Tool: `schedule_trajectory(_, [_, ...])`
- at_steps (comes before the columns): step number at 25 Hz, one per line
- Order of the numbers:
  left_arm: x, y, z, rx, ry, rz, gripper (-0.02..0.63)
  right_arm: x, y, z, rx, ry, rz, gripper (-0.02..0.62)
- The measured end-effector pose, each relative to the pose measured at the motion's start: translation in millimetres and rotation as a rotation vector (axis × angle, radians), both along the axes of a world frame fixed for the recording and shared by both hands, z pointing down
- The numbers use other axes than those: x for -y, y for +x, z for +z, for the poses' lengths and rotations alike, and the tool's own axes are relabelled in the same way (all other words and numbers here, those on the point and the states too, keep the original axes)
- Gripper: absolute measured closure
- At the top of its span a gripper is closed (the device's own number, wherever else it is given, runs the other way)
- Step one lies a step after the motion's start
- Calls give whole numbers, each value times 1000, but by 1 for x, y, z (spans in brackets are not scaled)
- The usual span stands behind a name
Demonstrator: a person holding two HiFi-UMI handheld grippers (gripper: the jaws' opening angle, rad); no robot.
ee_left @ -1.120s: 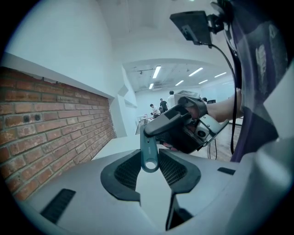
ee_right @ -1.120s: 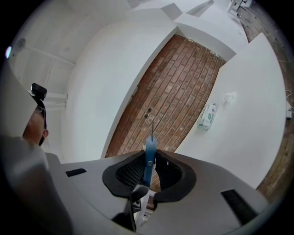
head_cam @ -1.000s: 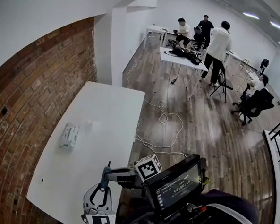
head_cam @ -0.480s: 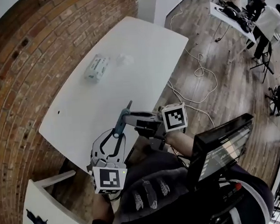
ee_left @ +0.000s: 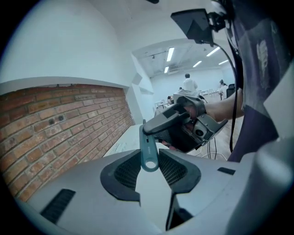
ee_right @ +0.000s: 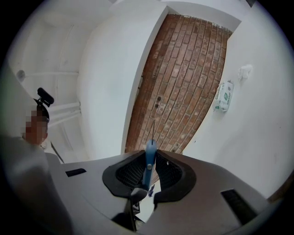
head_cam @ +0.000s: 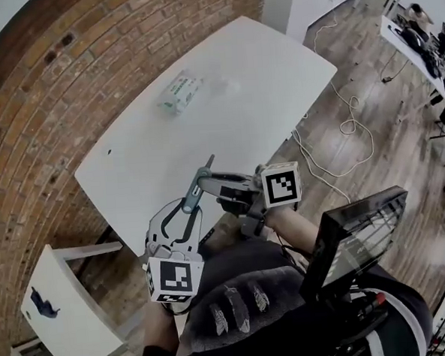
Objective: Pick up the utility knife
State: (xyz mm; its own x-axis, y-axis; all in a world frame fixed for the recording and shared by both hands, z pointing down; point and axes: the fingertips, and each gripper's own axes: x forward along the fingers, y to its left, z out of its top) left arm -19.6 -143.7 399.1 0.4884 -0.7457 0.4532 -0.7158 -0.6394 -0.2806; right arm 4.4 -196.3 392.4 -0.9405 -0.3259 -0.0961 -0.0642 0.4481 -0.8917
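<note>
Hand-held grippers [ee_left: 149, 170] [ee_right: 146, 173] clamp knife [head_cam: 194, 189]; wipes [head_cam: 180, 93] beyond.

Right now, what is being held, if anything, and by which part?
The utility knife, by both grippers: the right gripper clamps its handle near the blade end, and the left gripper pinches its ringed tail end.

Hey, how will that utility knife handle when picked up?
The utility knife looks stiff: it's straight while held in the air. Its slim, smooth-looking handle might slip or pivot. The thin blade tip is probably fragile.
</note>
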Motion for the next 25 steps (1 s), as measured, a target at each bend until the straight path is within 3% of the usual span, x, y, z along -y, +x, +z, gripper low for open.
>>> schedule_trajectory(11, [-6, 3, 11, 32, -27, -218, 485, -5, -10, 6, 25, 26, -213, 528])
schedule_trajectory(15, [-10, -16, 9, 29, 13, -322, 485, 5, -12, 5, 27, 37, -198, 531])
schedule_trajectory(17, [-18, -37, 1, -54, 28, -406, 485, 18, -7, 3, -34, 114, -178, 531])
schedule_trajectory(21, [-35, -87, -5, -298, 2, -525, 494, 29, 4, -3, -177, 284, -158, 531])
schedule_trajectory(23, [-42, -107, -3, -380, -22, -555, 609, 30, 4, -8, -198, 321, -152, 531])
schedule_trajectory(25, [-45, -122, 3, -409, -53, -561, 609, 26, -3, -11, -204, 337, -149, 531])
